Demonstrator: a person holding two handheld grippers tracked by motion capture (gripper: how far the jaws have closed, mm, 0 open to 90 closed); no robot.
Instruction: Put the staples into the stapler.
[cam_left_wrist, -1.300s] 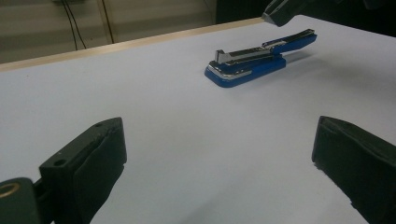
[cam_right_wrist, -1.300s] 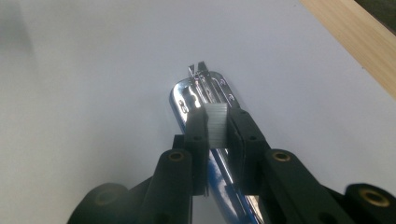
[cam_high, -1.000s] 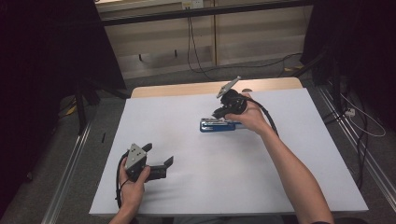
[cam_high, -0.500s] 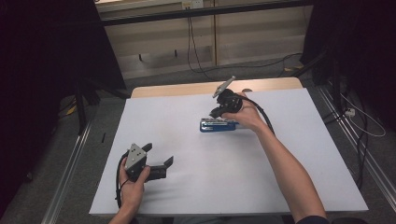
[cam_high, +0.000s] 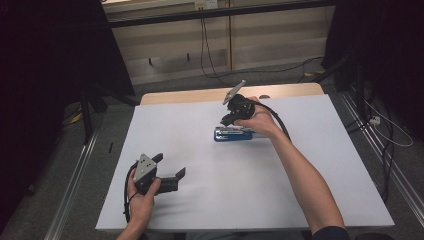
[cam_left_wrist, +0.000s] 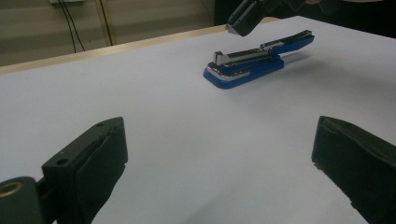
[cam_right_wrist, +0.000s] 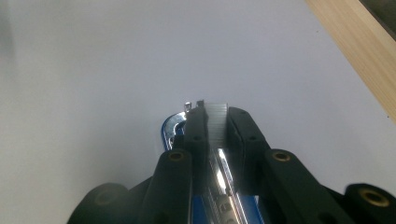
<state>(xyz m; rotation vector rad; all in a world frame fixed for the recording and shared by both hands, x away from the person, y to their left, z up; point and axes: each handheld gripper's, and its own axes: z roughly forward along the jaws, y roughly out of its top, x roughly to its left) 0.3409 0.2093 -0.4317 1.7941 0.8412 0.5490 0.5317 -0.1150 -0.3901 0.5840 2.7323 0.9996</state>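
Stapler (cam_high: 233, 134), blue, is seen lying lengthwise nine to three just past table (cam_high: 300, 210) centre, directly beneath the right gripper (cam_right_wrist: 213, 114), whose nearly closed jaws pinch a staple strip (cam_right_wrist: 215, 116); left gripper (cam_high: 172, 170) is held wide open, empty, at seven o'clock

Left gripper (cam_high: 172, 176): held low near the table's front, jaws spread wide apart, nothing between them.
Right gripper (cam_right_wrist: 215, 108): angled downward from an outstretched forearm, jaws drawn nearly together, a strip of staples (cam_right_wrist: 217, 114) pinched between them.
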